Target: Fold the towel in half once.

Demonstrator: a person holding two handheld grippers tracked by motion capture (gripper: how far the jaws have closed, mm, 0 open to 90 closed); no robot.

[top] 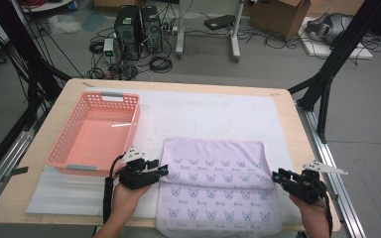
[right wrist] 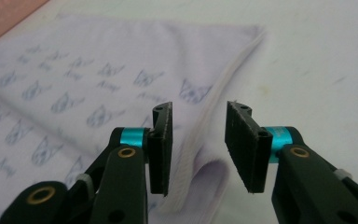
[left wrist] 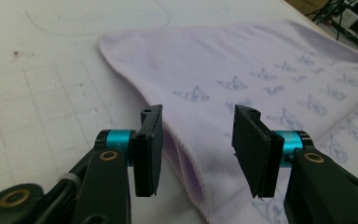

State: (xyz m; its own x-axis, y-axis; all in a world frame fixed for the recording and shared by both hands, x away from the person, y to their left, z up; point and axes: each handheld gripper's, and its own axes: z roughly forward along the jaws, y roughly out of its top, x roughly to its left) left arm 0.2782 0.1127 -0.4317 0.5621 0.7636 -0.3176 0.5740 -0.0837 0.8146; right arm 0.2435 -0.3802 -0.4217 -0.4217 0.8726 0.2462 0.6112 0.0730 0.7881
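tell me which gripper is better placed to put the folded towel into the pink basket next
Left, probably. The left gripper sits at the towel edge nearest the pink basket, jaws open around the fold. The right gripper is at the far edge, across the towel from the basket.

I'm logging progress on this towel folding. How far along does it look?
Done: the lilac towel already has its far part folded over toward the person, lying doubled on the white mat. In hand: the left gripper and right gripper sit at the fold's two side edges, jaws apart, the cloth edge between them but not pinched. Left: probably further folds, and perhaps moving it into the pink basket.
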